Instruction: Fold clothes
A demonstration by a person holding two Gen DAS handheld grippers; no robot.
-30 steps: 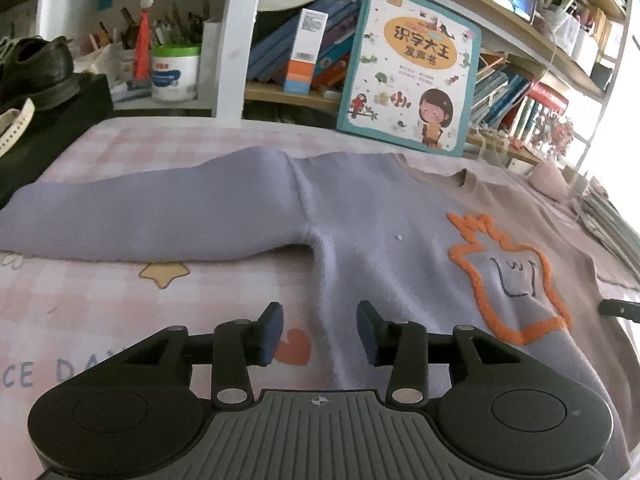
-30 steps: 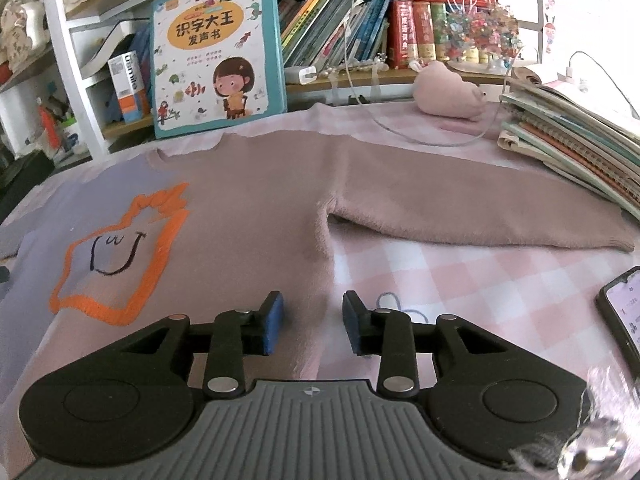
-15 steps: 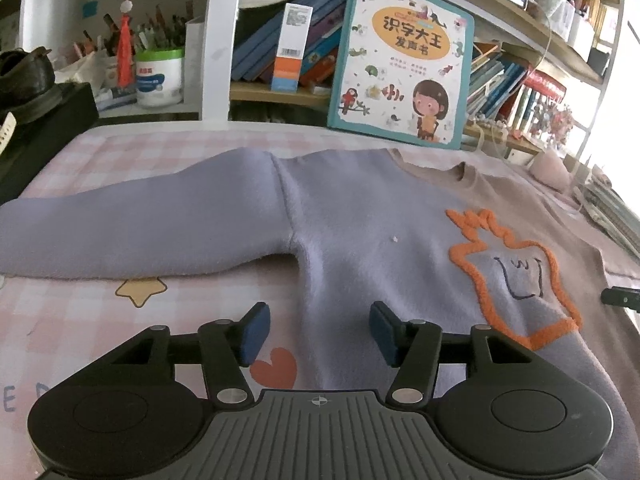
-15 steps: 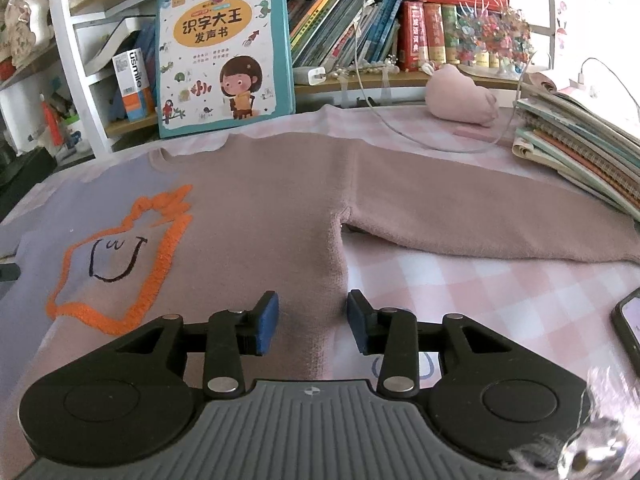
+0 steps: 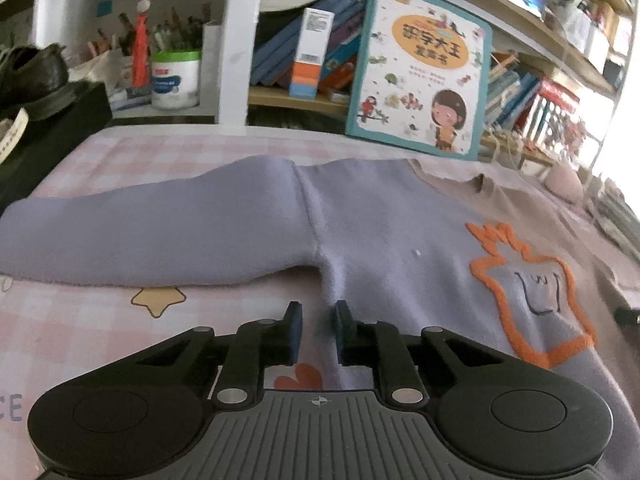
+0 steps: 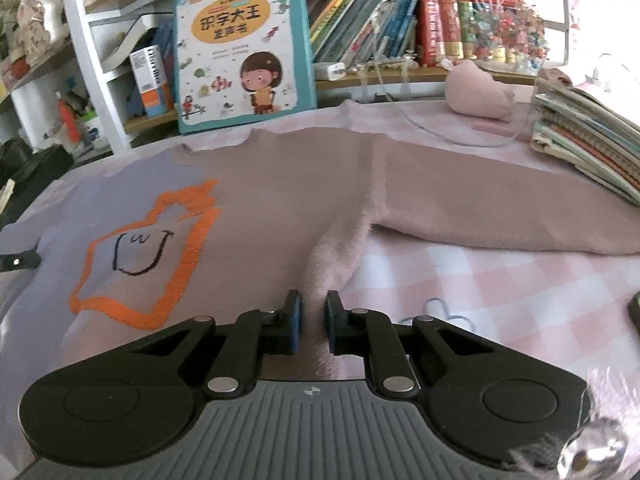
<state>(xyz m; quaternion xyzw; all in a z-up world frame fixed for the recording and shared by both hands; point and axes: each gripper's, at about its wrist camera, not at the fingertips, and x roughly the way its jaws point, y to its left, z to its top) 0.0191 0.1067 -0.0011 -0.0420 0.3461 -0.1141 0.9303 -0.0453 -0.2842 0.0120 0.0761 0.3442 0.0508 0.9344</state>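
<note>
A sweater lies flat on the pink checked bedsheet, sleeves spread. Its left half is lilac (image 5: 380,224), its right half dusty pink (image 6: 304,184), with an orange outlined patch on the chest (image 5: 532,288) (image 6: 152,256). My left gripper (image 5: 316,332) has closed on the lilac side edge just below the armpit; a ridge of cloth runs up from the jaws. My right gripper (image 6: 313,322) has closed on the pink side edge below the other armpit, with a raised fold of cloth between its pads.
A bookshelf with a teal children's book (image 5: 420,84) (image 6: 244,44) stands behind the bed. A black box with a shoe (image 5: 36,120) is at far left. A stack of books (image 6: 588,144), a pink plush (image 6: 480,92) and a white cable are at right. A phone edge (image 6: 634,312) lies on the sheet.
Both grippers moved forward onto the sweater's side edges and narrowed their jaws, pinching the cloth; the fabric now bunches up in front of each.
</note>
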